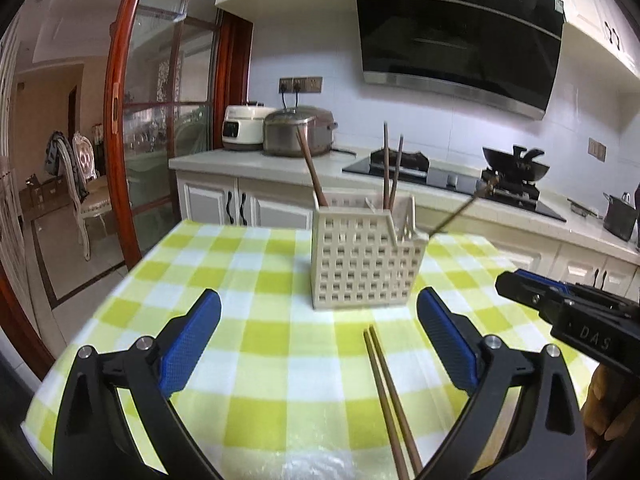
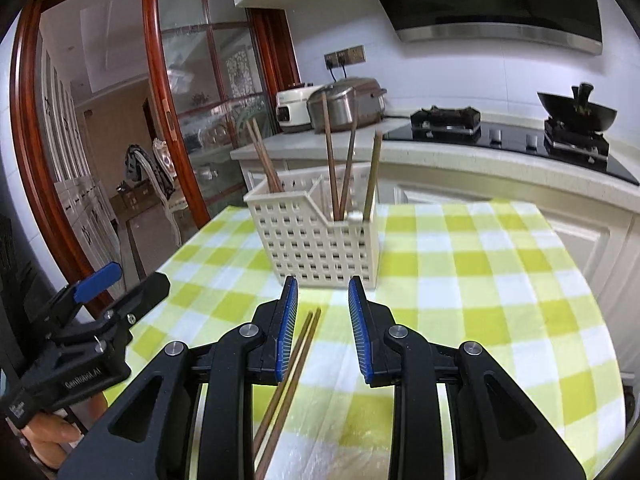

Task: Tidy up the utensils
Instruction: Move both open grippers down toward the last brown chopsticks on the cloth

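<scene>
Two hand-held grippers hover with fingers spread: the left hand-held gripper (image 1: 319, 340) holds nothing; the right hand-held gripper (image 2: 322, 330) straddles a pair of brown wooden chopsticks (image 2: 294, 368) lying on the checked counter (image 2: 480, 280), just short of the cream perforated plastic basket (image 2: 316, 236). Closing squarely across both sticks should lift them together.

Left gripper (image 1: 318, 334): matte black frame, blue ribbed pads, silver round screws at the pivots. Right gripper (image 2: 323, 326): same build, black w/ blue pads; white "DAS" lettering on its side. "GenRobot.AI" on left body. Bare skin visible behind both.
</scene>
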### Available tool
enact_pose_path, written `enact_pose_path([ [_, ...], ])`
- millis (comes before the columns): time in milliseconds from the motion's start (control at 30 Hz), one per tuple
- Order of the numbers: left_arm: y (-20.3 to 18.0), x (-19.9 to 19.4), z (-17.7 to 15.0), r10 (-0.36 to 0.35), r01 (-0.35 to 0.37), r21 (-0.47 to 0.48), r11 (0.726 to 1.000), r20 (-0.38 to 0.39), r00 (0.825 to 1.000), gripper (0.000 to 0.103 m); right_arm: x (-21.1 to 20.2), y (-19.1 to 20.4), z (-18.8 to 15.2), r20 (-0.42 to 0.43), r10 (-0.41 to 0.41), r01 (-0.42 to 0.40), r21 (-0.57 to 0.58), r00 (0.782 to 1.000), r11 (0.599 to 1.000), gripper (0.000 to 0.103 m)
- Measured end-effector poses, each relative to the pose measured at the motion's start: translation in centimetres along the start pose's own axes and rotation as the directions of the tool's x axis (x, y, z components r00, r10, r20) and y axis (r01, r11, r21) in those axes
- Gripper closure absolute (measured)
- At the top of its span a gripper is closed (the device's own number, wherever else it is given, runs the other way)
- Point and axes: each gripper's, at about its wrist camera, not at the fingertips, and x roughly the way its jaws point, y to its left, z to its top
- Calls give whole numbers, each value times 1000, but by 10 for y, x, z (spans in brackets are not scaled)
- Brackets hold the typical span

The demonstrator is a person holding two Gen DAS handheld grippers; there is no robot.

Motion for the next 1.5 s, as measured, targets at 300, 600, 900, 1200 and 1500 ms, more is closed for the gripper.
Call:
enact_pose_path([
  [300, 6, 13, -33, 22, -22, 7, 1000, -38, 999, 8, 25, 0, -25, -68, -21, 22, 13, 997, 1000, 76],
  [600, 27, 34, -42, 42, -46, -43, 998, -83, 996, 8, 76, 11, -51, -215, -42, 43, 1, 976, 999, 77],
  [900, 44, 50, -53, 44, -52, -46, 998, -156, 987, 8, 107, 25, -57, -295, -48, 42, -26, 954, 999, 80],
  [1200, 50, 54, -54, 41, -52, -58, 997, -180, 983, 8, 130, 33, -59, -354, -90, 73, -59, 931, 996, 85],
  [1500, 51, 57, -54, 39, -52, -65, 997, -194, 980, 8, 145, 43, -54, -366, -155, 114, -132, 918, 985, 85],
])
